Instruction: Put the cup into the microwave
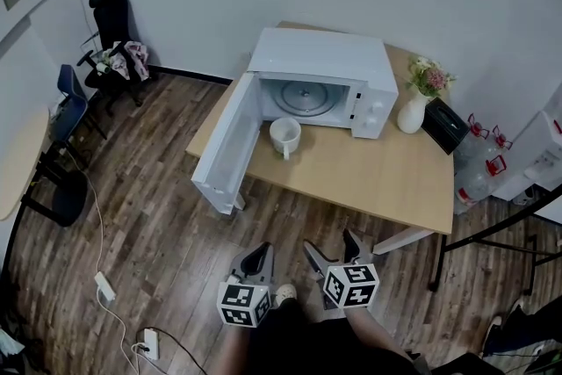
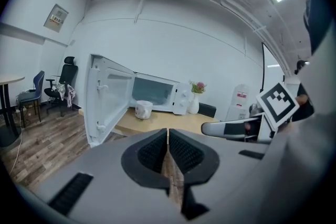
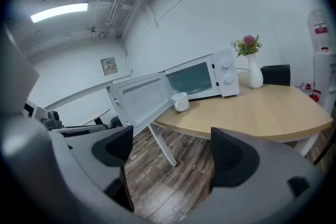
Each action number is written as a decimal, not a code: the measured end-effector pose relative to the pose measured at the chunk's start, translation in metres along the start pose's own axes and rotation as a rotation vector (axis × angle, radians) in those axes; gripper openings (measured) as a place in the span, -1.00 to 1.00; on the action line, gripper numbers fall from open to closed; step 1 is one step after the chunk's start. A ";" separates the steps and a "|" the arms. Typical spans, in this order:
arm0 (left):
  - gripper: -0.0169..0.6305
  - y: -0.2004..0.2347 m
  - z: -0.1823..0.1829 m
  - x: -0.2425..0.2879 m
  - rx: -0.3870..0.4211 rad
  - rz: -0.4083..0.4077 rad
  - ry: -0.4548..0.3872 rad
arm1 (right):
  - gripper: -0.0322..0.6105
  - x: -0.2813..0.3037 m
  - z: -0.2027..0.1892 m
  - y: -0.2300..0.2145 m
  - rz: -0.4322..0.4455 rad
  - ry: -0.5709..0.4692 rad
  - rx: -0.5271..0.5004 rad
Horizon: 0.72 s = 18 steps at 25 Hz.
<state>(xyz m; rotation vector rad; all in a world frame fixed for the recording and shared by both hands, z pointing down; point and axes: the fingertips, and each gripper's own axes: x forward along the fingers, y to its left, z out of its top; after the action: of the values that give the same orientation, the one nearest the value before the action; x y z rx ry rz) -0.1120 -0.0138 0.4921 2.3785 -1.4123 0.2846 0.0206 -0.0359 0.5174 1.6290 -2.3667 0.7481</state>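
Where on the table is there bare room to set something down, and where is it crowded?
Free: the wide tabletop in front of the microwave and vase. Crowded: by the open door, where the cup stands.

Table (image 1: 386, 180) is set ahead of left claw (image 1: 262, 256) and right claw (image 1: 330, 241), well apart from both. Microwave (image 1: 325, 57) is placed at its far side, door (image 1: 226, 145) swung open ahead-left of left claw. Cup (image 1: 284, 136) is stood on table, just before the microwave's opening. Vase (image 1: 411, 114) is placed ahead-right of right claw, beside microwave.
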 end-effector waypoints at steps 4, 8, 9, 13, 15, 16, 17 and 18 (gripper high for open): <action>-0.91 0.019 0.008 0.012 0.013 -0.009 0.002 | 0.37 0.020 0.007 0.001 -0.019 -0.007 0.011; -0.91 0.035 0.012 0.020 0.014 -0.015 -0.001 | 0.37 0.037 0.008 0.005 -0.032 -0.005 0.016; -0.91 0.039 0.012 0.021 0.015 -0.016 -0.002 | 0.37 0.040 0.008 0.005 -0.036 -0.004 0.016; -0.91 0.050 0.010 0.023 0.013 -0.023 0.006 | 0.37 0.052 0.007 0.009 -0.047 -0.003 0.030; -0.91 0.056 0.009 0.022 0.009 -0.019 0.008 | 0.37 0.057 0.008 0.012 -0.049 -0.006 0.023; -0.91 0.059 0.007 0.021 0.005 -0.015 0.008 | 0.37 0.059 0.009 0.014 -0.050 -0.006 0.017; -0.91 0.061 0.006 0.020 0.000 -0.011 0.008 | 0.37 0.060 0.009 0.015 -0.050 -0.006 0.013; -0.91 0.062 0.004 0.018 -0.005 -0.008 0.009 | 0.37 0.061 0.008 0.016 -0.052 -0.006 0.011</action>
<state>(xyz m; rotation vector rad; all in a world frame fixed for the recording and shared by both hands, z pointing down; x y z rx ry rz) -0.1580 -0.0574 0.5074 2.3757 -1.3979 0.2887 -0.0160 -0.0856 0.5307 1.6925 -2.3185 0.7482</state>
